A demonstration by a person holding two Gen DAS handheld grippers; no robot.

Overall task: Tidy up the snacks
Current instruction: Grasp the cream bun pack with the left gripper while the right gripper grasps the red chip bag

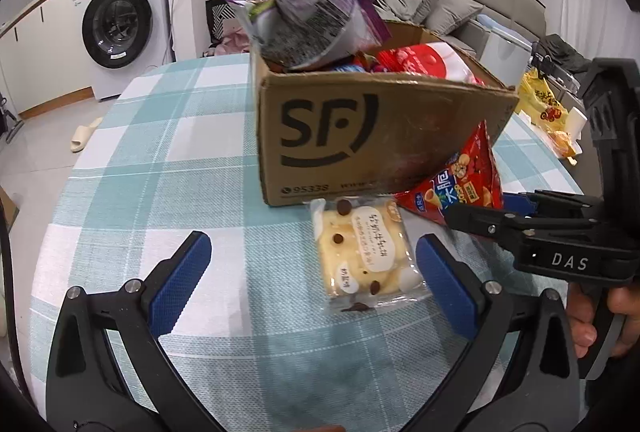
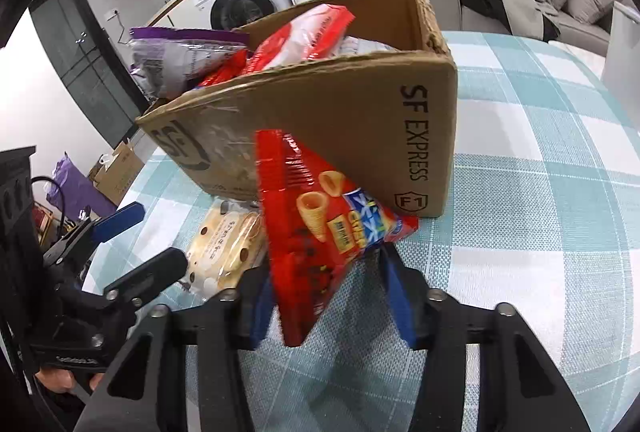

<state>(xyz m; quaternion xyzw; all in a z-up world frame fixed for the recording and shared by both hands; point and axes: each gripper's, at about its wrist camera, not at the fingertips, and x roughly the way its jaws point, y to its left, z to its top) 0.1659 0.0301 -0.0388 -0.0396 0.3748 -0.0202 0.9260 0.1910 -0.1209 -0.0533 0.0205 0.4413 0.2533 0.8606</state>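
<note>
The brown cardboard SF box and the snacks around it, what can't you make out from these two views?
- Brown cardboard SF box: its lower contents, hidden in both views by its walls and the top bags.
- Red cone-snack bag: blurred in the right wrist view; whether the right tongs clamp it is unclear.
- Clear-wrapped chocolate-chip cake: label print too small; partly behind the red bag in the right view.

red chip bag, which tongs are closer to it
Right. The right tongs have the red chip bag between their fingers; the left tongs are open around the cake packet beside it.
</note>
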